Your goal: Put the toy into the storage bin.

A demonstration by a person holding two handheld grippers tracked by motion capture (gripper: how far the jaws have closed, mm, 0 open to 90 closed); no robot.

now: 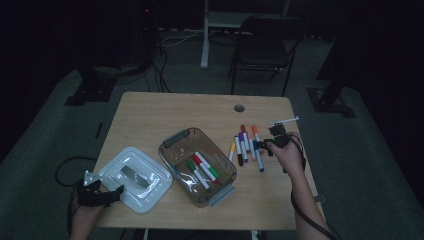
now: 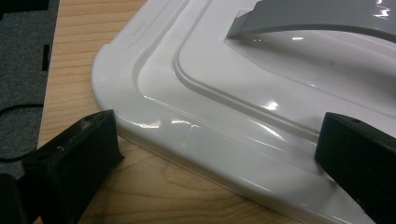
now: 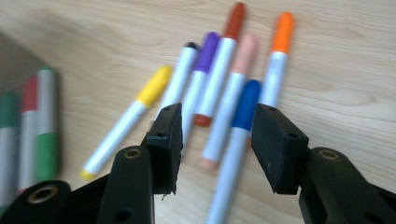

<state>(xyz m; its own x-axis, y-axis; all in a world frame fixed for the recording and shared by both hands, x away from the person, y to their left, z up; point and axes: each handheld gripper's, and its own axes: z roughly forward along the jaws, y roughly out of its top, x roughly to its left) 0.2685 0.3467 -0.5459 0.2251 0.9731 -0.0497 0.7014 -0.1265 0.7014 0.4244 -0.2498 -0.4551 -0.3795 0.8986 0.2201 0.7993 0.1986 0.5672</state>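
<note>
One wooden table (image 1: 150,115) carries everything. On it lies one white lid (image 1: 135,179) with a grey handle, at about 8 o'clock from the table's middle, and just beside it, toward 6 o'clock, one clear plastic box (image 1: 197,165) with grey end clasps. Inside the box lie markers (image 1: 202,169) with red and green caps; in the dim high view three or four can be made out, and the exact count is hard to tell. In the right gripper view they are cut off at the left edge.

At 3 o'clock from the table's middle, seven loose markers lie on the bare wood close together: yellow (image 3: 126,121), black (image 3: 180,84), purple (image 3: 198,81), red-brown (image 3: 219,65), peach (image 3: 229,102), blue (image 3: 233,144) and orange (image 3: 275,60).

The right gripper (image 3: 215,140) hangs over this group with its jaws partly apart, the blue marker and the peach marker showing in the gap; the pads press on nothing. The picture is blurred here.

The left gripper (image 2: 215,154) sits at the lid's corner, jaws wide apart, one over the wood and one over the lid's rim, gripping nothing.
</note>
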